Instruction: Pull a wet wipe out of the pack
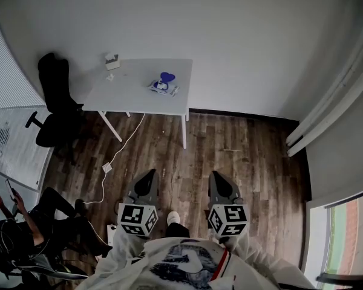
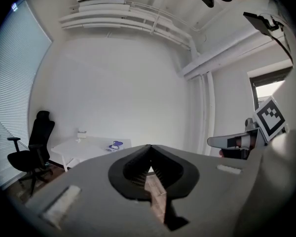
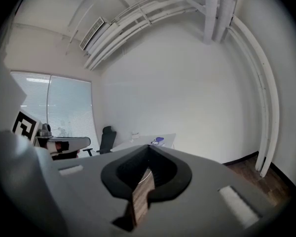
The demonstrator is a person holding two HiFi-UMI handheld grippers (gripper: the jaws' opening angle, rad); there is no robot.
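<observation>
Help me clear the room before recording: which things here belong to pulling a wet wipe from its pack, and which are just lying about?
For the job: wet wipe pack on the white table; left gripper and right gripper, both shut, empty.
Lying about: black office chair; small white object at the table's far corner; white cable on the floor.

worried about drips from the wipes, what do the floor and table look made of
The floor looks like dark wood or wood-look laminate: plank seams and grain streaks, low sheen. The table looks like matte white laminate or painted board on thin white legs, possibly metal; too far to be sure.
</observation>
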